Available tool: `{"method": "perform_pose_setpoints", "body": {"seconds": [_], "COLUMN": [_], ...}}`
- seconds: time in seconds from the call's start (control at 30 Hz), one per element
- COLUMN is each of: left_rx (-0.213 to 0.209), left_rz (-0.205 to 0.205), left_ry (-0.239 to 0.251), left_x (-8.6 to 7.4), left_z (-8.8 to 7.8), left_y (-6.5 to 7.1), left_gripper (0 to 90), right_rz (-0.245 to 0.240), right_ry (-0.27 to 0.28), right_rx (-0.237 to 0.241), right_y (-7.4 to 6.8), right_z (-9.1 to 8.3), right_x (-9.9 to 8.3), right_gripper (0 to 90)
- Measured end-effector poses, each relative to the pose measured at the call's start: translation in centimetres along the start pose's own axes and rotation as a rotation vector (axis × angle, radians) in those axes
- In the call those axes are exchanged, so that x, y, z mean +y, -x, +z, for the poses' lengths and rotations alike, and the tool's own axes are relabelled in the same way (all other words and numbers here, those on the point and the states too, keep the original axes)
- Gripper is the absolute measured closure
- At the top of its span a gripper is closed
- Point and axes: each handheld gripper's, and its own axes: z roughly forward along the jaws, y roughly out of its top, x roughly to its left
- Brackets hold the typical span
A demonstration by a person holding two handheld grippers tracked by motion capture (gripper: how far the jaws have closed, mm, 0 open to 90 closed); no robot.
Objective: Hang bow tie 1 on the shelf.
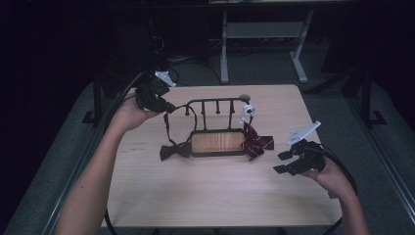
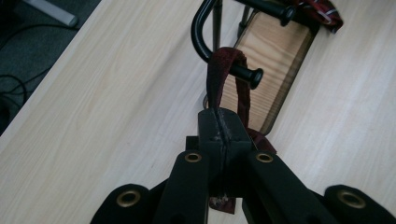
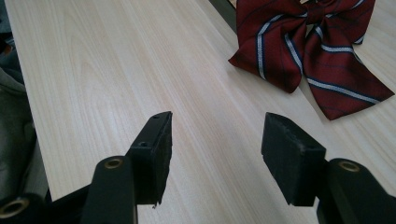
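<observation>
One pale wooden table [image 1: 195, 196] carries our black metal peg rack with a wooden base [image 1: 218, 142]. Our left gripper [image 2: 219, 128] pinches the dark maroon bow-tie strap [image 2: 219, 74] looped over a peg; our right gripper [image 3: 215, 154] hovers spread near the striped red bow [image 3: 308, 51].

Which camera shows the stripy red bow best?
The right gripper view: the striped red bow lies close up, stripes clear. The high view shows it small beside the rack. The left gripper view catches just an edge at the top.

Bare forearms, black two-jaw left tongs [image 1: 169, 105] and right tongs [image 1: 282, 162], brass rivets, grey three-cornered top plates, trailing black cables
</observation>
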Motion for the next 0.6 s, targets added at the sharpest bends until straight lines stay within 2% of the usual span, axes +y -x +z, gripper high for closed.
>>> {"method": "perform_pose_setpoints", "body": {"seconds": [0.33, 0.5, 0.6], "left_rx": [0.025, 0.015, 0.009], "left_rz": [0.008, -0.004, 0.003], "left_ry": [-0.026, -0.017, -0.035], "left_x": [0.19, -0.26, -0.54], "left_z": [0.3, 0.25, 0.28], "left_y": [0.17, 0.26, 0.28], "left_gripper": [79.3, 77.4, 76.5], "right_rz": [0.003, 0.008, 0.013], "right_ry": [-0.002, -0.004, -0.006], "right_rx": [0.0, 0.004, 0.001], "right_y": [-0.01, 0.0, 0.09], "right_z": [0.0, 0.08, 0.08], "right_x": [-0.06, -0.14, -0.19], "right_gripper": [42.8, 42.8, 42.8]}}
